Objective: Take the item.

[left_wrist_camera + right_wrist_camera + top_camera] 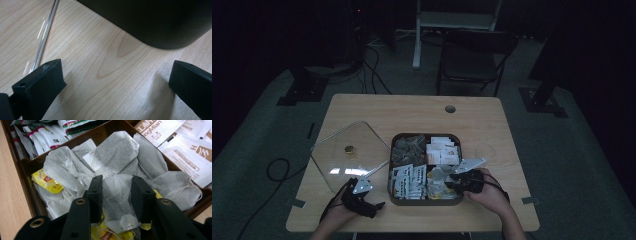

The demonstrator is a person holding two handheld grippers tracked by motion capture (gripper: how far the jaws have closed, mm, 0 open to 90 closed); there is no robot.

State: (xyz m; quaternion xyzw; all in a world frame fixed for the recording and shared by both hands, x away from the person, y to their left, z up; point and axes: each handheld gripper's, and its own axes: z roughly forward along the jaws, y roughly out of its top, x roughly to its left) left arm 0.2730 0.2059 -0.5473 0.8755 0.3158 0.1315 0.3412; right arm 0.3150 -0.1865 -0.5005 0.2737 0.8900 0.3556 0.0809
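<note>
Right gripper view is where the white, soft paper tea bag (117, 200) is seen, lying on top of the heap of similar bags in one compartment of the dark, square, rounded-corner box (25, 167). The right gripper (116, 192) is set astride this bag, its black jaws pressed against both flanks so that the paper is bunched between them; a grip appears to be made. The bag is judged to be very light, limp and easily torn, with loose leaf inside that shifts, so it is best taken across its middle, as it is held now, rather than by the thin string or the yellow paper tag (47, 182). Glossy printed sachets (192, 152) are stacked flat in the neighbouring compartment.

In the high view the box (392, 197) is placed on the pale wooden table (362, 107), with a clear square lid (347, 152) laid beside it. The left gripper (115, 82) is held low over bare wood, jaws wide apart and nothing between them.
</note>
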